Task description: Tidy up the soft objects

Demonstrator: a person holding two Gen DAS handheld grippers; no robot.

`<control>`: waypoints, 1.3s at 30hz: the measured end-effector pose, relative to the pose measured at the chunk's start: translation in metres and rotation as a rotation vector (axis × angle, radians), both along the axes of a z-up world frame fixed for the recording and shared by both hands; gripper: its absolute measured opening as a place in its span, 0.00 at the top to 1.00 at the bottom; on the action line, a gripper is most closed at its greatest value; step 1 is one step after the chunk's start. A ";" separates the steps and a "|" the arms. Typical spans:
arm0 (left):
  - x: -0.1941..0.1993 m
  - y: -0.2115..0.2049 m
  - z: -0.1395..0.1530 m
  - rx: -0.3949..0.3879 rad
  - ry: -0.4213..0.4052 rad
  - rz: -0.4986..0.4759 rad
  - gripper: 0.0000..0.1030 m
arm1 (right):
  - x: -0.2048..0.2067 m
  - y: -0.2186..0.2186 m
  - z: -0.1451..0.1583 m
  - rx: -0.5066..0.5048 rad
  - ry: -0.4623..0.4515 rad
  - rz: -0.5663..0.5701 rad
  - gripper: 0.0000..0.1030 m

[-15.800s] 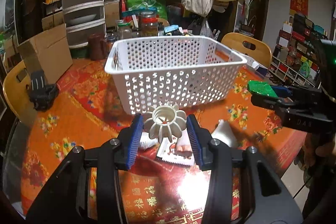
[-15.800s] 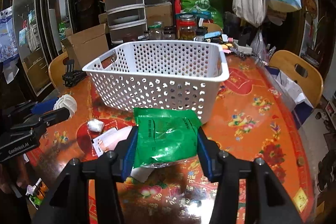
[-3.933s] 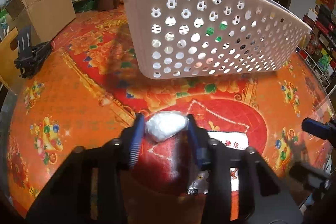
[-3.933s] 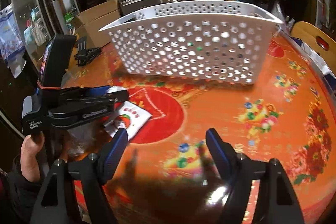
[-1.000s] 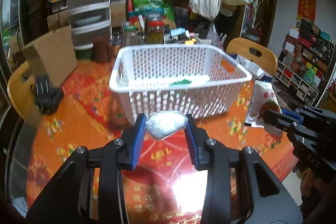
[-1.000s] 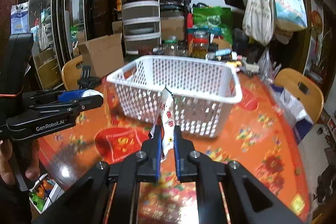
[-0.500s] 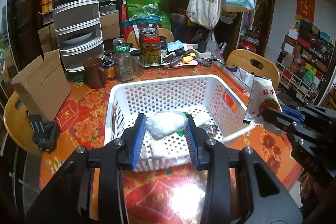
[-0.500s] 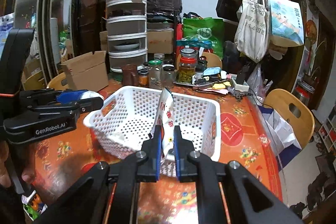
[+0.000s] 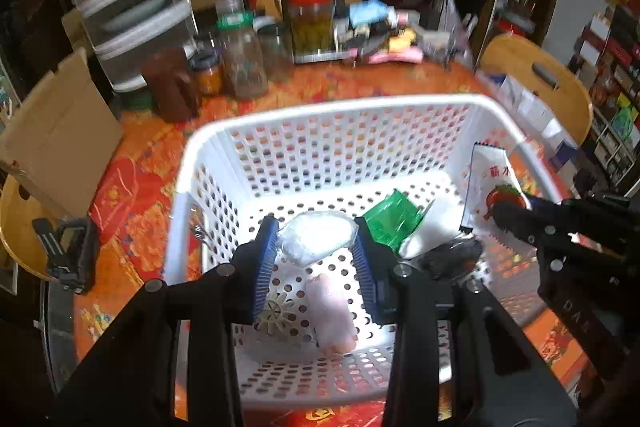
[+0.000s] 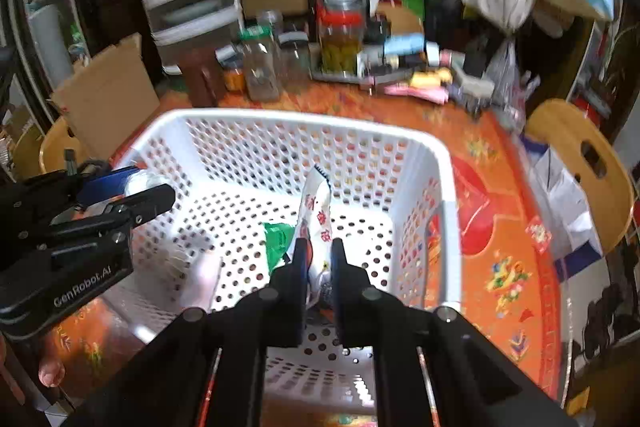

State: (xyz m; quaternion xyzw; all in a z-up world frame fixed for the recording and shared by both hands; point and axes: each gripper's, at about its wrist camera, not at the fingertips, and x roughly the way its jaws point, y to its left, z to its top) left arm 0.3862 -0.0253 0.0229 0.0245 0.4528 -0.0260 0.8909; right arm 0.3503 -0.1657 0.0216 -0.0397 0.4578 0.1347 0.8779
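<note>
both grippers are hanging over the white basket, each carrying a load. the left gripper is squeezing a soft white wrapped bundle between its blue pads, and the right gripper is pinching a red-printed snack packet edge-on. a green packet, a pale pink soft thing and a ribbed white piece are already lying inside, so the sorting is looking nearly done; only these two drops are seeming to remain. motion blur is smearing the jars and clutter behind, and a dark item beside the green packet is hard to identify.
</note>
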 end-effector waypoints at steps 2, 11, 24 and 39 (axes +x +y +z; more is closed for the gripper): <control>0.009 -0.001 -0.015 0.010 0.043 0.000 0.66 | 0.010 0.000 -0.011 0.000 0.040 -0.001 0.92; 0.024 0.001 -0.041 -0.008 0.108 0.003 0.66 | 0.027 0.008 -0.028 -0.024 0.115 0.000 0.89; 0.005 0.015 -0.019 -0.035 0.013 0.015 0.11 | 0.017 0.003 -0.007 0.043 0.047 0.018 0.16; -0.054 0.033 0.004 -0.015 -0.102 0.047 0.00 | -0.030 -0.019 0.020 0.060 -0.063 -0.020 0.00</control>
